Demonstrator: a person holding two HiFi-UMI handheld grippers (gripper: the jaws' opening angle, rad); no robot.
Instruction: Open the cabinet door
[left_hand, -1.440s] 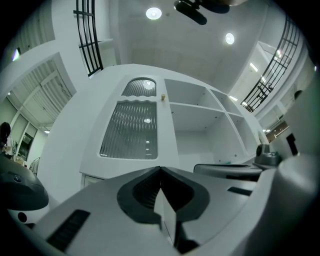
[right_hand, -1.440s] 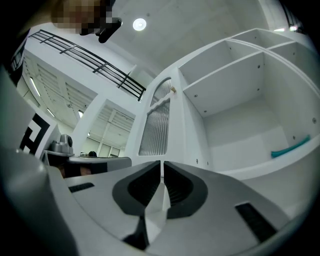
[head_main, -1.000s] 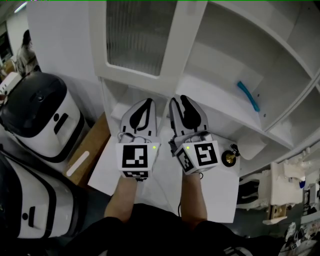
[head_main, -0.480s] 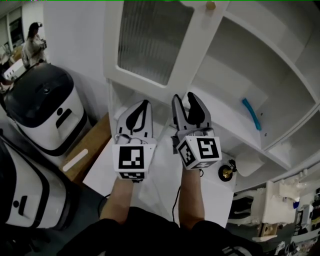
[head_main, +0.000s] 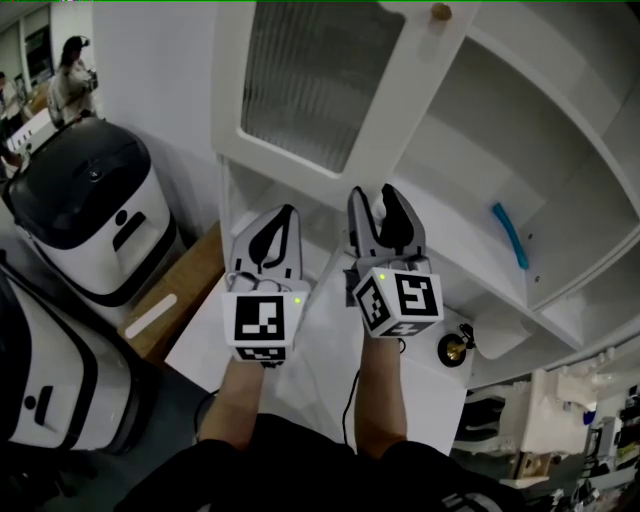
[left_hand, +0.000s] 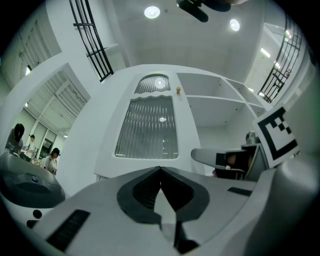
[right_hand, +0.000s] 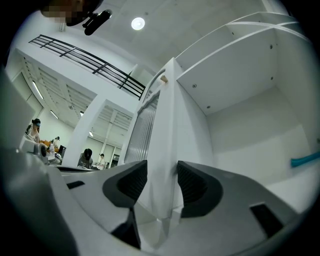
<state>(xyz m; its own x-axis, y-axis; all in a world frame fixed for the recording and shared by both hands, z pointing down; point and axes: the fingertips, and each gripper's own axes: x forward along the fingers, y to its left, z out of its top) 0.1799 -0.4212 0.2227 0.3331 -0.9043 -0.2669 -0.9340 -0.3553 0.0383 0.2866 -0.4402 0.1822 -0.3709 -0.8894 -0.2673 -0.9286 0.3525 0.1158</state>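
Note:
The white cabinet door (head_main: 300, 90) with a ribbed glass panel stands swung open, its small brass knob (head_main: 440, 13) at the top corner. My right gripper (head_main: 385, 195) sits at the door's lower free edge. In the right gripper view the door edge (right_hand: 167, 150) runs up between the jaws of the right gripper (right_hand: 162, 175). These jaws are opening, with a gap showing beside the left pad. My left gripper (head_main: 285, 212) hovers just left of it, below the door, shut with nothing in it. In the left gripper view the door (left_hand: 150, 130) faces the left gripper (left_hand: 160, 170).
Open white shelves fill the right, with a blue object (head_main: 508, 235) lying on one. A lower door with a brass knob (head_main: 455, 348) stands open beneath my hands. White and black machines (head_main: 90, 210) and a wooden board (head_main: 170, 300) stand at the left. People are far left.
The right gripper's jaws have spread apart around the door edge. Both hands have shifted slightly, and the door's knob has come into the head view.

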